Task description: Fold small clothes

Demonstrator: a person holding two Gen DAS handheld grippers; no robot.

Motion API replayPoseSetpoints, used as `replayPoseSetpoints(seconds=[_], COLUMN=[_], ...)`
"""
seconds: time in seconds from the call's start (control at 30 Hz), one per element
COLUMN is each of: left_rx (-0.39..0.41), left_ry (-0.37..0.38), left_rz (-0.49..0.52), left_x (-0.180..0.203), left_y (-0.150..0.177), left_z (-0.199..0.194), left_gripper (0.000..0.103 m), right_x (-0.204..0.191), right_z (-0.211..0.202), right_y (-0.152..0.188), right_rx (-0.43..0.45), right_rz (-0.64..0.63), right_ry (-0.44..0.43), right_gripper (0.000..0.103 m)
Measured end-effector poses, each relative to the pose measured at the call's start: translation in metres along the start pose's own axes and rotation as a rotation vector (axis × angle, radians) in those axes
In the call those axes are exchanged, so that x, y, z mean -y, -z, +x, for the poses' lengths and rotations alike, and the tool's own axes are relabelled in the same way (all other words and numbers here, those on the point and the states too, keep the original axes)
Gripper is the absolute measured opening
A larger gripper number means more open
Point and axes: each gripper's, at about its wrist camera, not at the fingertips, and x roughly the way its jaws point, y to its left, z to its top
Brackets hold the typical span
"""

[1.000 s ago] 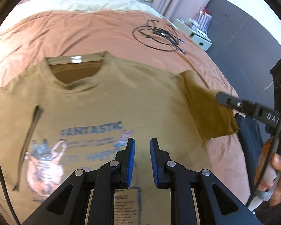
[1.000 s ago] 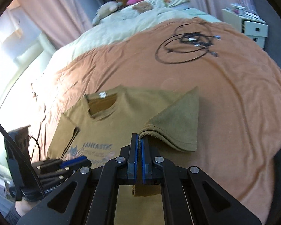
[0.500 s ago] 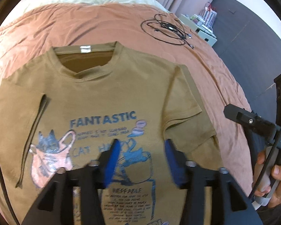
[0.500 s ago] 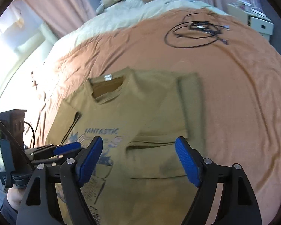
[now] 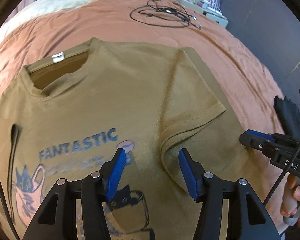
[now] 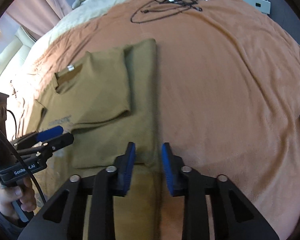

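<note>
Orange bedspread carries the olive T-shirt: light, limp, drapes freely. Left hand-held gripper stands spread above its folded sleeve; right hand-held gripper, closing, straddles the side edge ahead; pinch both layers there

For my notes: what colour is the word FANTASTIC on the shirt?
Blue, on the olive-brown shirt; clearest in the left wrist view.
</note>
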Motion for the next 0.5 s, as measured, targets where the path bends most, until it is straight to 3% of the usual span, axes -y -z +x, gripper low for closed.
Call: replayPoseSetpoints(seconds=[0.17, 0.27, 0.33, 0.5], left_rx=[0.016, 0.048, 0.062, 0.08], left_ry=[-0.08, -0.164, -0.213, -0.219], left_rz=[0.079, 0.103, 0.095, 0.008], left_x=[0.015, 0.016, 0.01, -0.015], left_y=[-0.005, -0.012, -0.018, -0.031], left_z=[0.013, 0.016, 0.018, 0.015], left_gripper=[0.057, 0.057, 0.057, 0.059], right_x=[0.008, 0.011, 0.011, 0.015], right_z=[0.006, 0.005, 0.005, 0.002], right_y=[0.003, 0.008, 0.009, 0.014], right_rx=[0.009, 0.013, 0.012, 0.011], right_rz=[0.017, 0.019, 0.012, 0.004], right_ry=[-0.031, -0.036, -0.033, -0.033], right_gripper=[0.016, 0.016, 0.016, 0.016])
